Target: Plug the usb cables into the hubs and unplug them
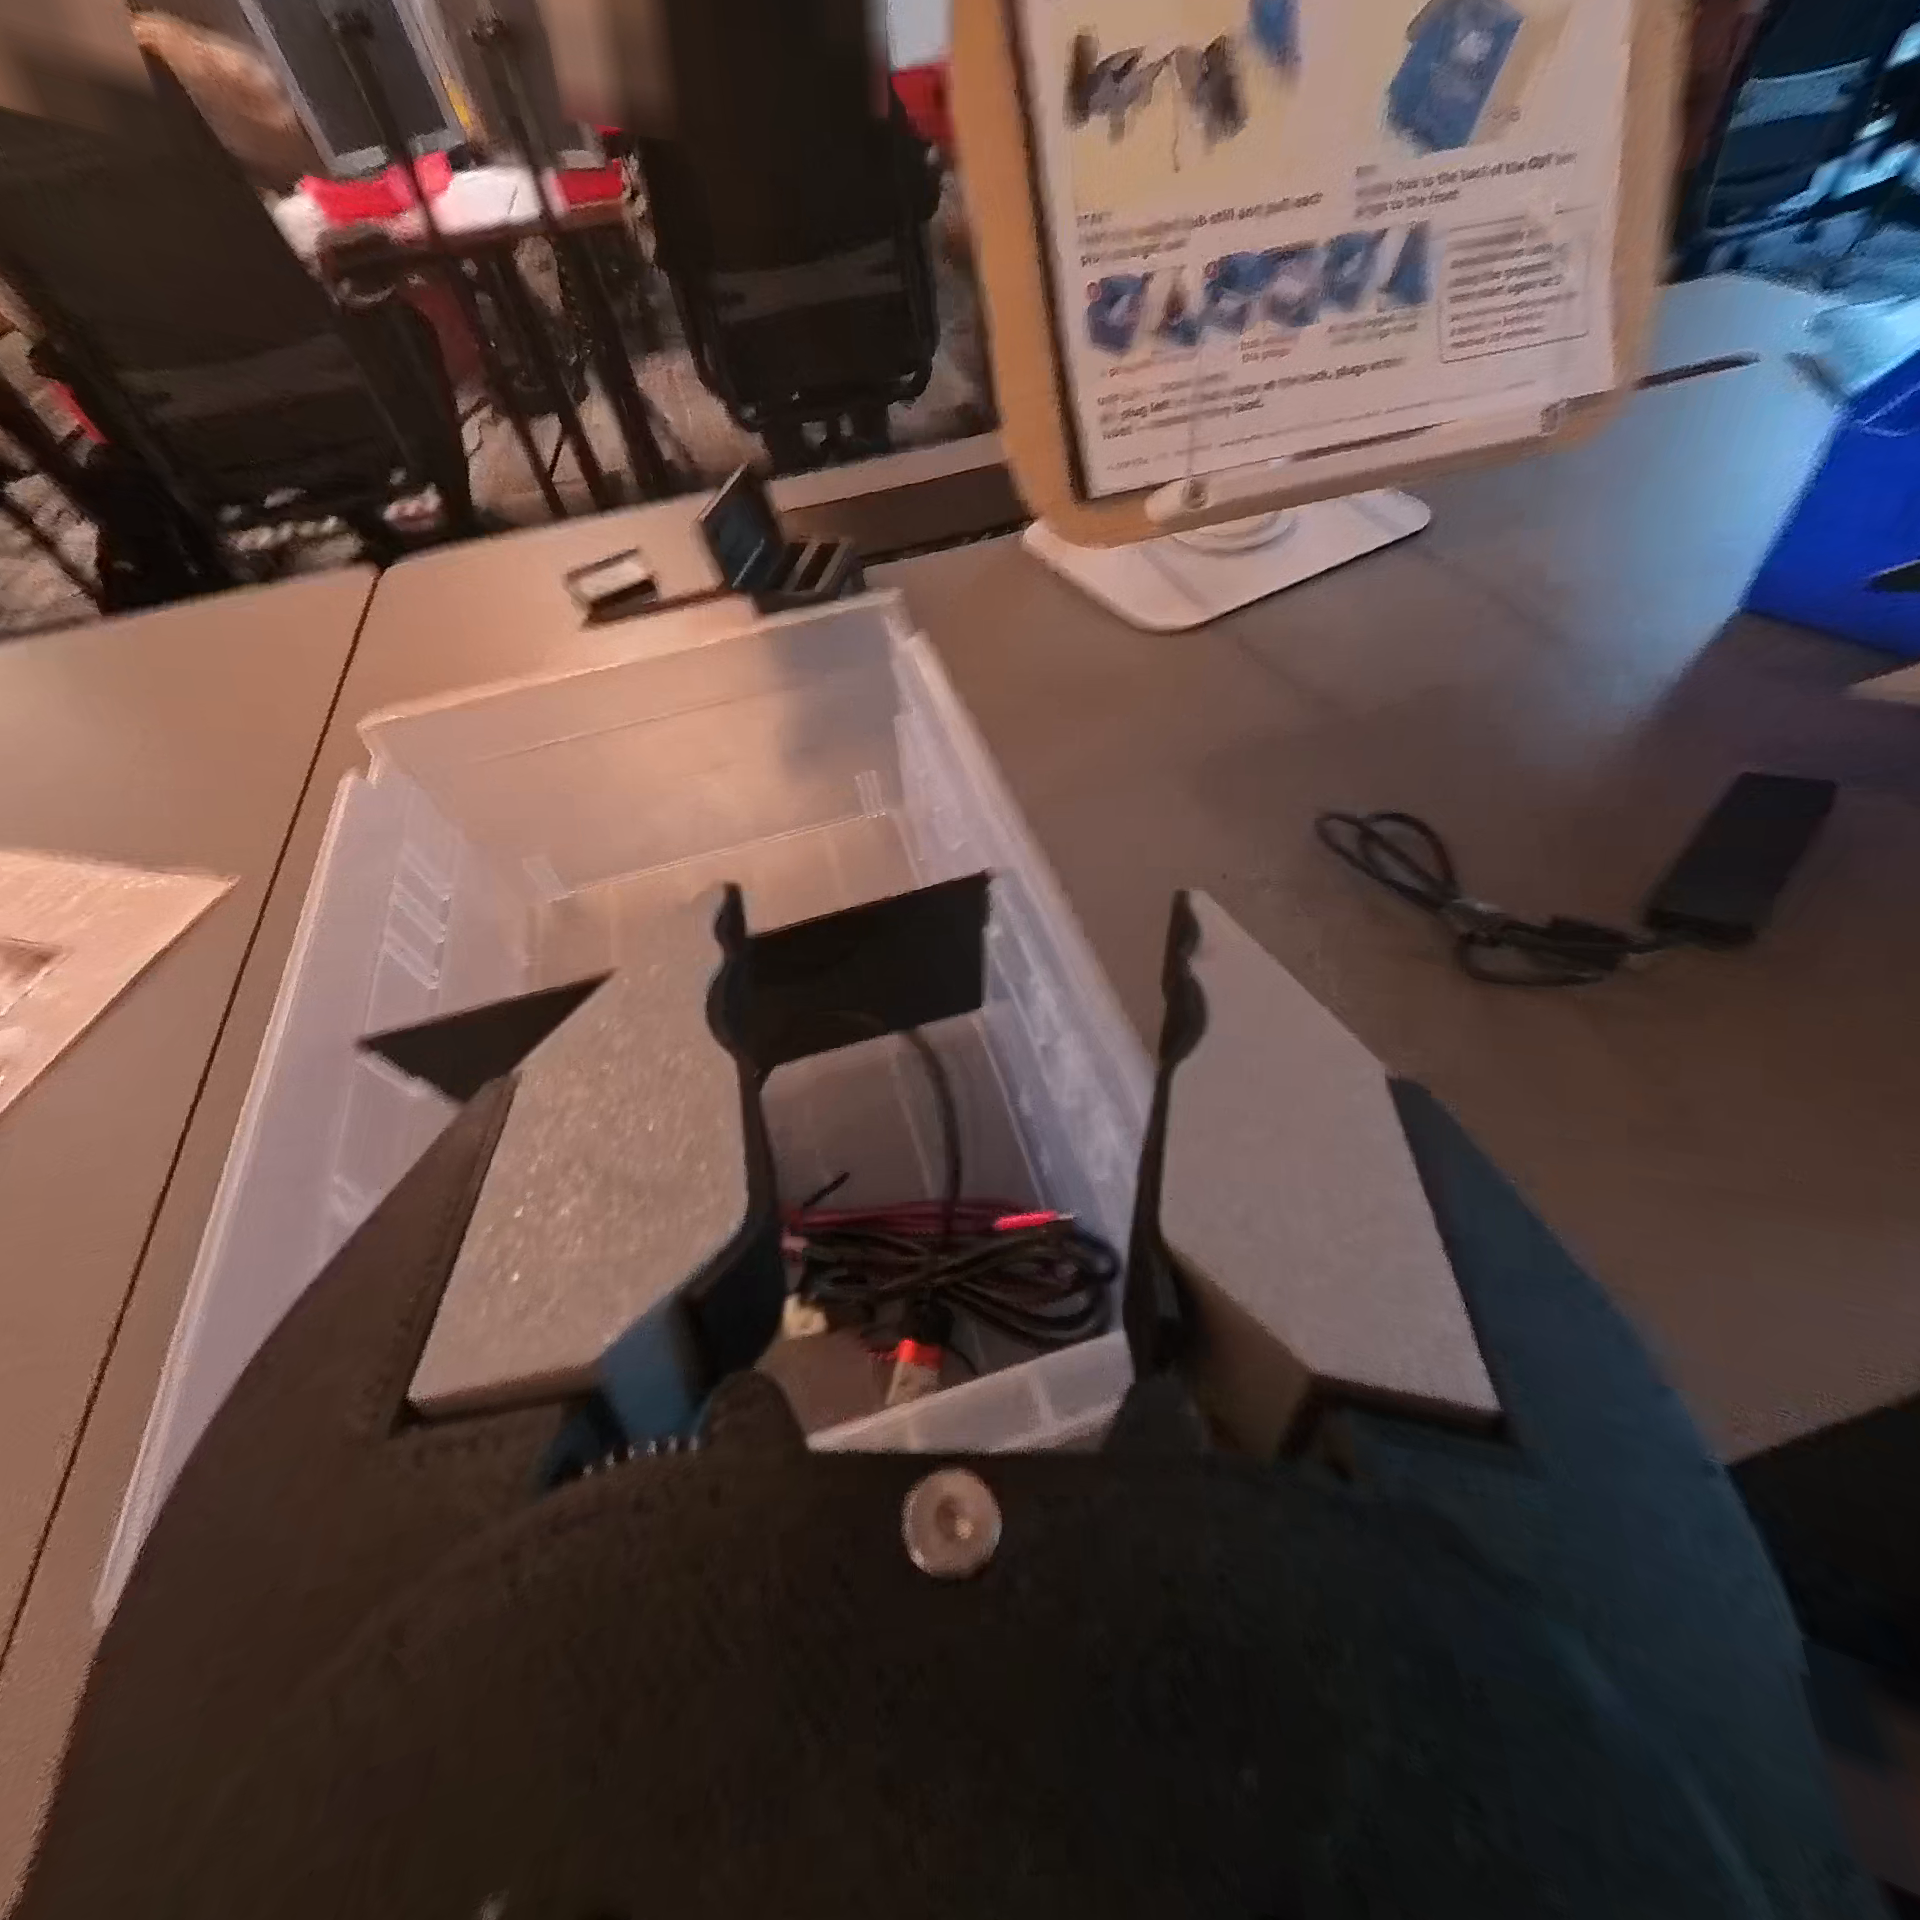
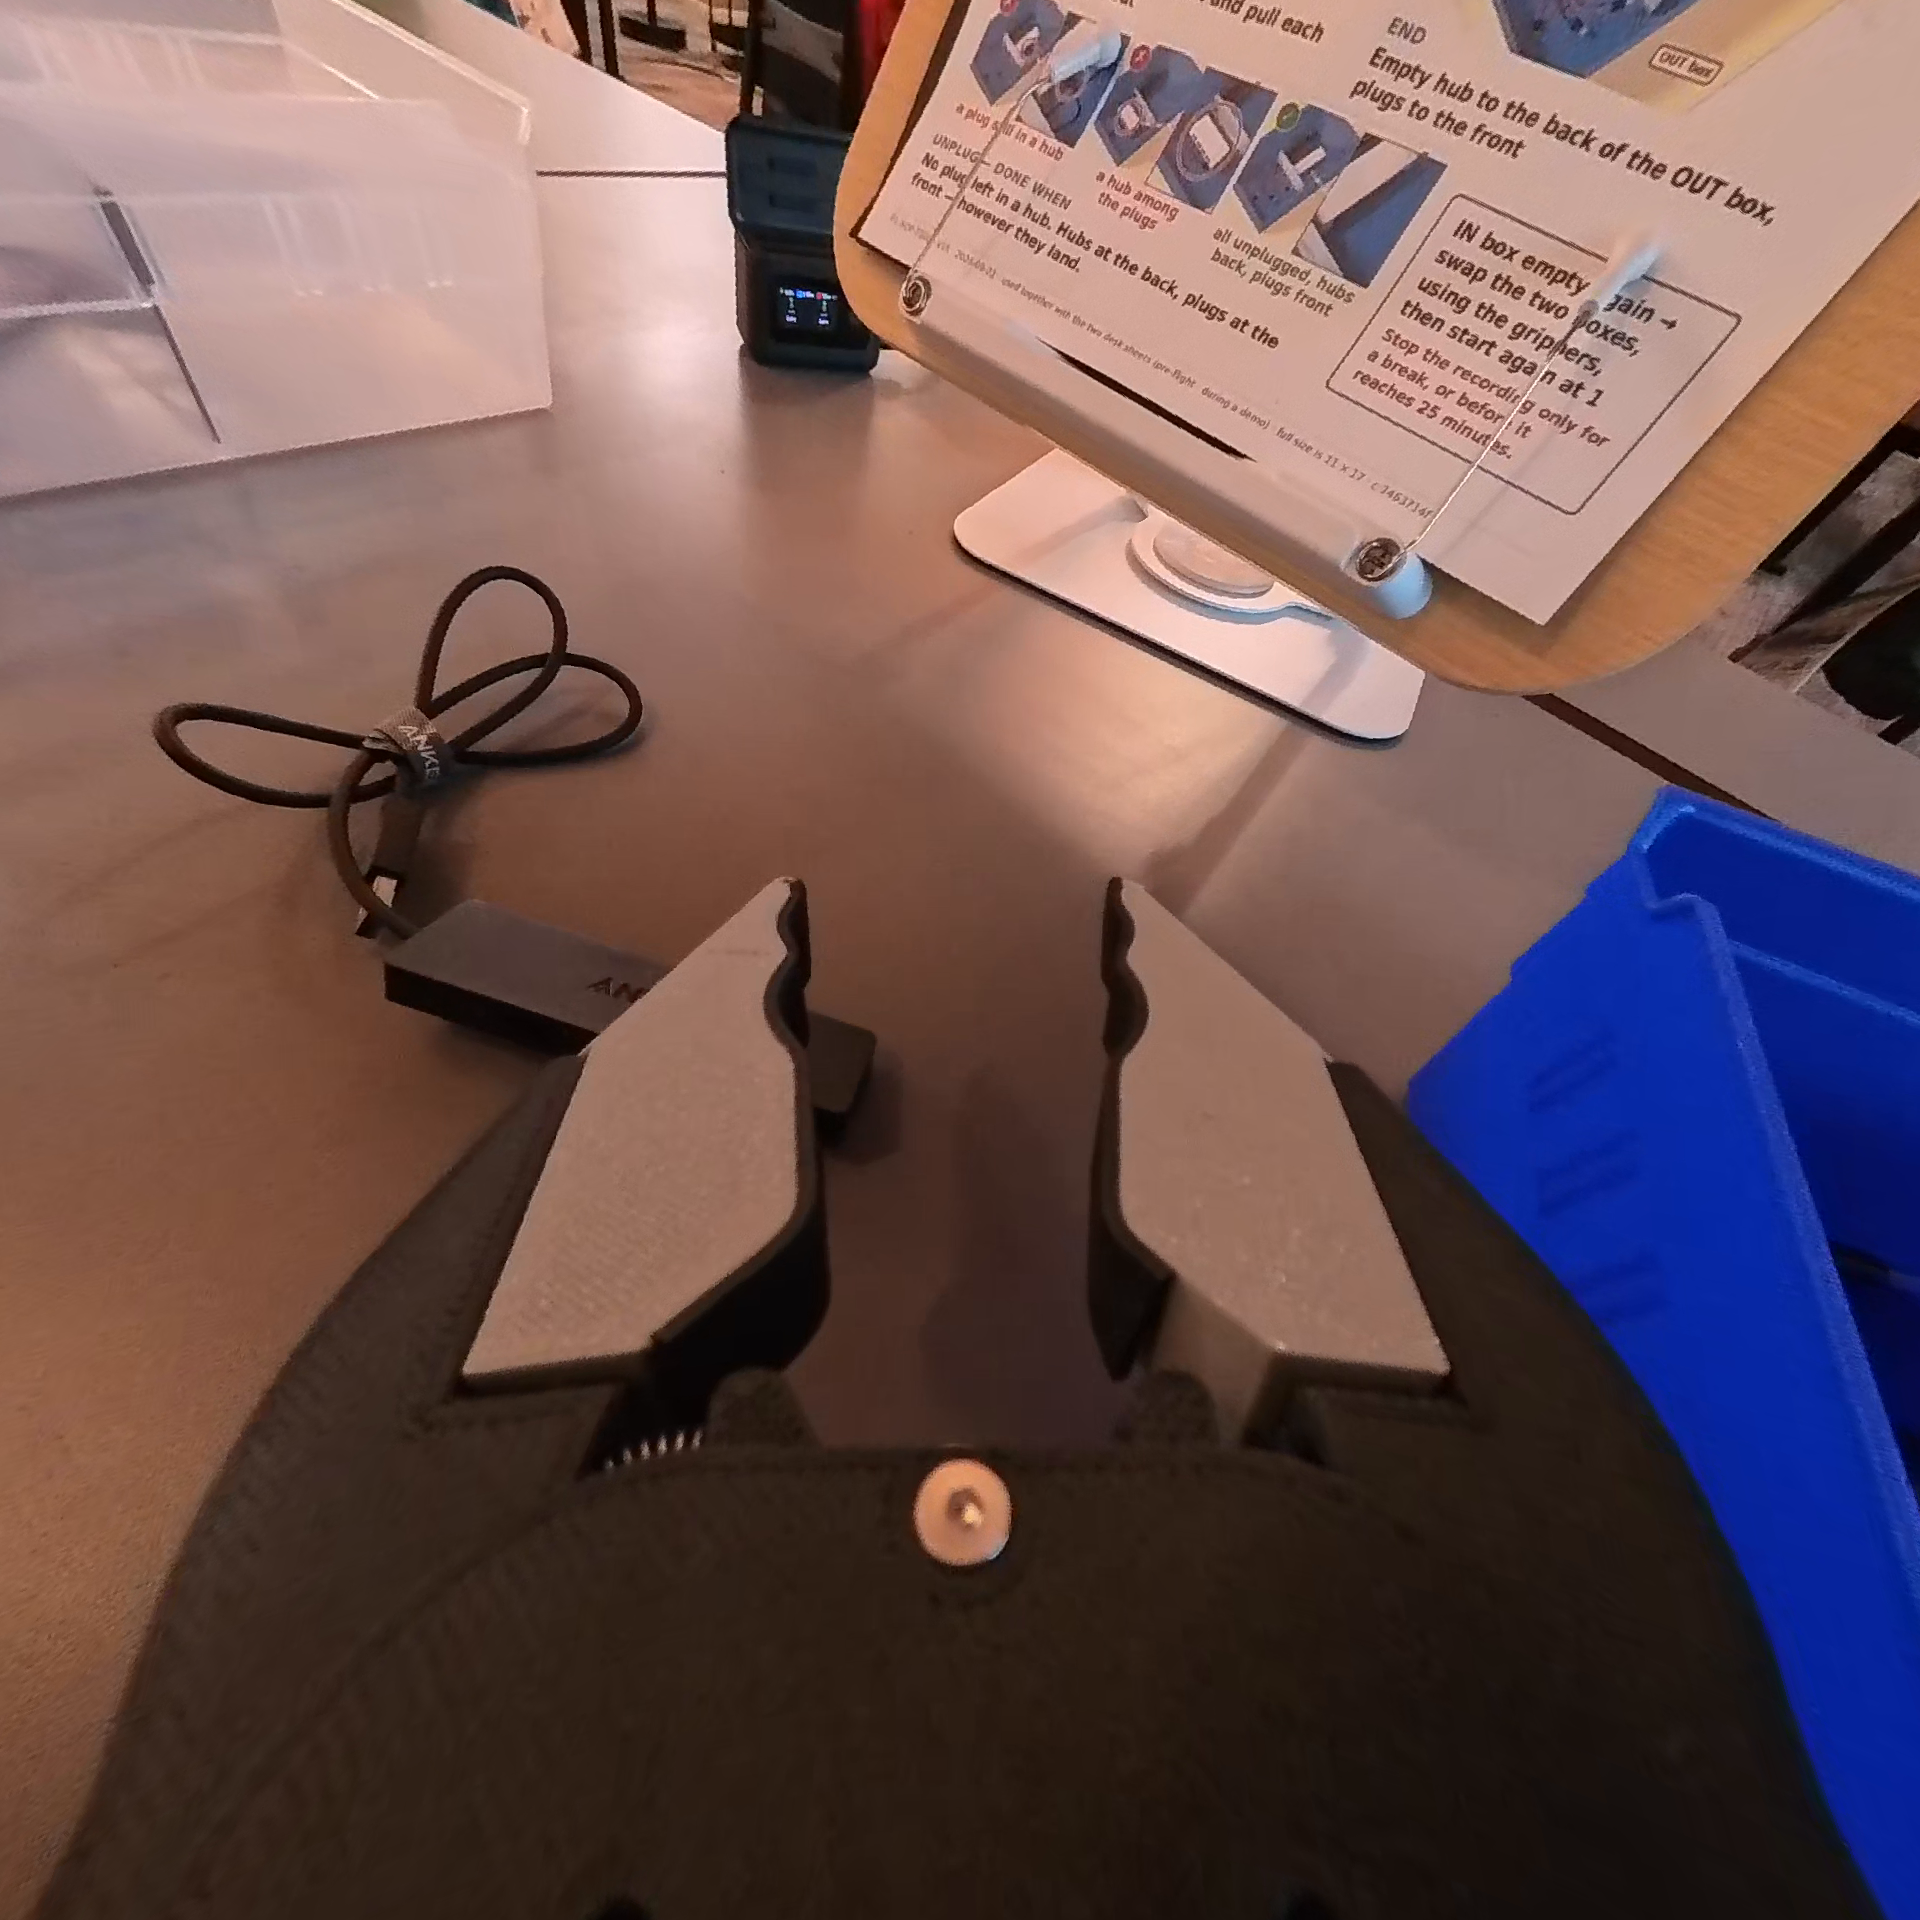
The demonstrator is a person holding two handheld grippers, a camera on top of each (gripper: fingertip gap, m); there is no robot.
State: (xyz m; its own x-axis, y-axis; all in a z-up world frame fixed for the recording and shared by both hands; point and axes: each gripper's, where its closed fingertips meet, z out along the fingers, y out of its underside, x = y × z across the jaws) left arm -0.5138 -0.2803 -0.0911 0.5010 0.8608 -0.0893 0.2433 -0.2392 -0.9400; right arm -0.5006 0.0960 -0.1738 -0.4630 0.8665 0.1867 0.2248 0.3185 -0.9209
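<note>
The left tongs (image 1: 951, 935) hang with their grey fingers spread wide and holding nothing, poised over the clear plastic divided bin (image 1: 312, 1039) on the grey tabletop (image 1: 1455, 1091); a black flat hub (image 1: 868, 956) stands tilted against a divider inside that bin, seen just between the fingertips, though this blurred view does not show whether the left finger touches it; in the bin's nearest compartment lies a tangle of black and red usb cables (image 1: 956, 1262) with a red-tipped plug (image 1: 914, 1361) at the front.

The right tongs (image 2: 951, 940) are likewise parted with an empty gap, low over the tabletop; a second black flat hub (image 2: 488, 977) lies on the tabletop partly under the left finger (image 2: 675, 1143), one end showing in the gap, its black looped lead (image 2: 416, 707) bound by a strap and lying beyond it; the same hub and lead show in the left wrist view, well apart to the right of the bin.

A blue plastic bin (image 2: 1662, 1143) sits just right of the right tongs; a wooden board bearing a printed sheet (image 2: 1299, 260) stands on a white base (image 2: 1195, 592) behind; a small dark device with a lit screen (image 2: 800, 249) stands beside the board.
</note>
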